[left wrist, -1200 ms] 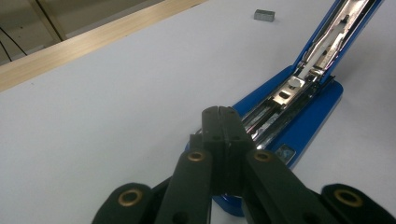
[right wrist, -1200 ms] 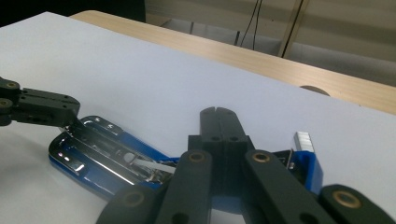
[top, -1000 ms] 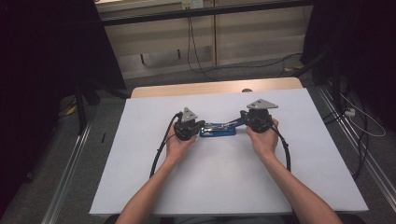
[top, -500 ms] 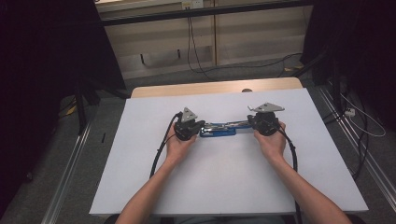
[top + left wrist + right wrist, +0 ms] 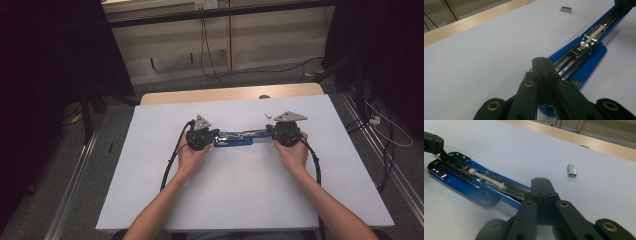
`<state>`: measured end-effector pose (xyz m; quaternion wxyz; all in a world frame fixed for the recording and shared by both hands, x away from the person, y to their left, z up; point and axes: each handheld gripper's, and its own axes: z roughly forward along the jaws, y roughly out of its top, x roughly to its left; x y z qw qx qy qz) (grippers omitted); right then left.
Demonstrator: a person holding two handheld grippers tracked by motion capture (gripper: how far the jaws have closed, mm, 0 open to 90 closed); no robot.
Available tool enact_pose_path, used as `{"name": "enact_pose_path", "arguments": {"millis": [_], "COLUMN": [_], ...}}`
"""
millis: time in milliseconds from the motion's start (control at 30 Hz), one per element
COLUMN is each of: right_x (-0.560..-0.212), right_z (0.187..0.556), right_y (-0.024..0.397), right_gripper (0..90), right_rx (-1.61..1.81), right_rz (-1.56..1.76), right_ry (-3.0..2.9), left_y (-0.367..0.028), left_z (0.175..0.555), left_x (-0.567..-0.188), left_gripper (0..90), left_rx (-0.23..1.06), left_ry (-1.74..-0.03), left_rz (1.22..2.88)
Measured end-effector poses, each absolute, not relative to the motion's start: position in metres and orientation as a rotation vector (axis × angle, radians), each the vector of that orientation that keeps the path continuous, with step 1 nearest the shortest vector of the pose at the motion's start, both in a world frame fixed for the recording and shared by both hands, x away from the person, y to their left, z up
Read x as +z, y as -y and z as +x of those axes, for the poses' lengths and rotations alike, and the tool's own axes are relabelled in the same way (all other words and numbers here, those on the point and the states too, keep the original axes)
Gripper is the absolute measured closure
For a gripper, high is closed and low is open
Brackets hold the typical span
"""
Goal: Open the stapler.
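Lying opened out flat across the middle of the white worktop (image 5: 150,200), the blue stapler (image 5: 234,139) now stretches further towards the right of the frame than a second ago, its magazine rail exposed, probably ready for the staple block (image 5: 267,115) just beyond. Left tongs (image 5: 216,135) press its base end, right tongs (image 5: 269,131) its arm's end, both closed and gripping nothing.
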<state>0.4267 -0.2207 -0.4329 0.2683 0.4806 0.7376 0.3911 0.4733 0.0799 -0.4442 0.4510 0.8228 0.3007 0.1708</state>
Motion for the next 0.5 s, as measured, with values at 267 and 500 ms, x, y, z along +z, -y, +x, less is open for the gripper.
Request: {"name": "enact_pose_path", "arguments": {"millis": [267, 500], "right_x": [-0.4351, -0.4356], "right_z": [0.4283, 0.4279], "right_y": [0.2233, 0.2236], "right_gripper": [90.0, 81.1], "right_rx": [1.071, 1.103], "right_rz": [1.316, 1.318], "right_ry": [-2.005, -2.018], "left_y": [-0.0816, -0.0863], "left_z": [0.4735, 0.4739], "left_x": [-0.4402, -0.4372], "left_gripper": [88.5, 85.1], "left_rx": [0.396, 0.379], "left_ry": [-0.743, -0.749], "left_rz": [1.998, 1.963]}}
